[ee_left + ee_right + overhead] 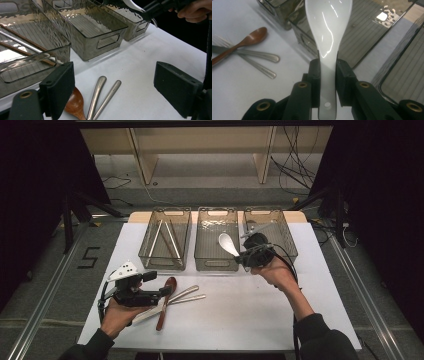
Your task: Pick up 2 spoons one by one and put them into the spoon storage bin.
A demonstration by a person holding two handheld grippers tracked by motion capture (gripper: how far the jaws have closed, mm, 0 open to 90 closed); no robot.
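Note:
A white ceramic spoon (328, 32) is clamped by its handle between the jaws of my right gripper (328, 75), bowl pointing away. In the high view the right gripper (250, 254) holds that white spoon (227, 243) over the near end of the middle clear bin (216, 264). My left gripper (165, 291) rests low at the front left, jaws open, with nothing between them (112, 87). Just past it lie a wooden spoon (165, 300) and two metal handles (187, 296) on the white table.
Three clear bins stand in a row at the back: the left bin (165, 262) holds chopsticks (162, 236), the right bin (286, 240) holds a small metal piece. Bare table (240, 310) lies in front. Cables trail on the floor beyond.

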